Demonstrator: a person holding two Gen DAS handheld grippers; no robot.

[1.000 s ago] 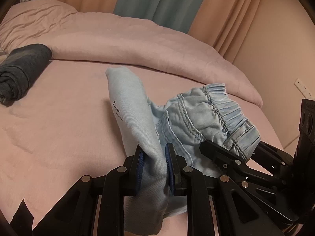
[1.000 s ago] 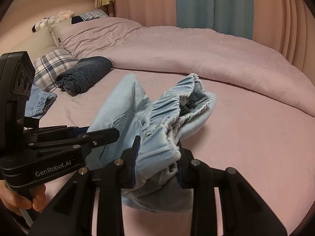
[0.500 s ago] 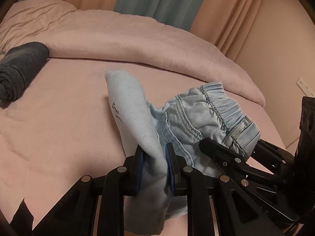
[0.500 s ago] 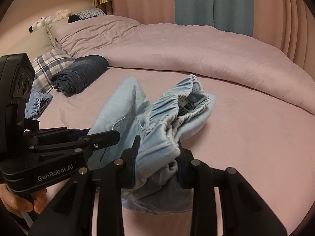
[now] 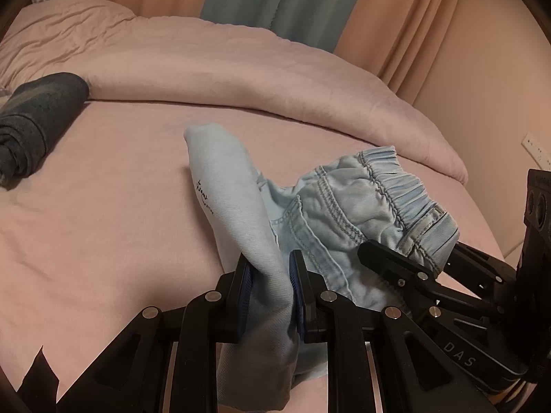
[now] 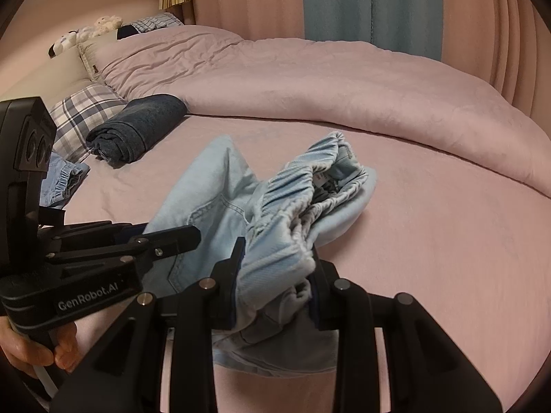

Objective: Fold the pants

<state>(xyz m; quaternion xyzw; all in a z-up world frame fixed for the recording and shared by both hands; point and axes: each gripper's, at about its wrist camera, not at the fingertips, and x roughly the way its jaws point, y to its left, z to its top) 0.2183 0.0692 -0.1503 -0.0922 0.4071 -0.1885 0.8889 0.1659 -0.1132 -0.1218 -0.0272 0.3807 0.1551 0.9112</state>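
Light blue denim pants (image 5: 310,213) hang bunched between both grippers above the pink bed sheet (image 5: 103,213). My left gripper (image 5: 270,287) is shut on a folded leg part with small black script on it. To its right the right gripper (image 5: 416,261) shows, clamped on the elastic waistband (image 5: 396,179). In the right wrist view my right gripper (image 6: 275,275) is shut on the gathered waistband (image 6: 296,203), and the left gripper (image 6: 165,237) grips the pants (image 6: 206,189) from the left. A hand (image 6: 31,351) holds that gripper's handle.
A rolled dark blue garment (image 6: 137,125) lies at the left of the bed, beside a plaid pillow (image 6: 79,113) and another light blue garment (image 6: 62,179). A pink duvet (image 6: 310,86) is heaped along the far side. Curtains (image 6: 372,3) hang behind.
Both grippers keep their hold on the pants. The view drifts only slightly; the cloth hangs in much the same shape.
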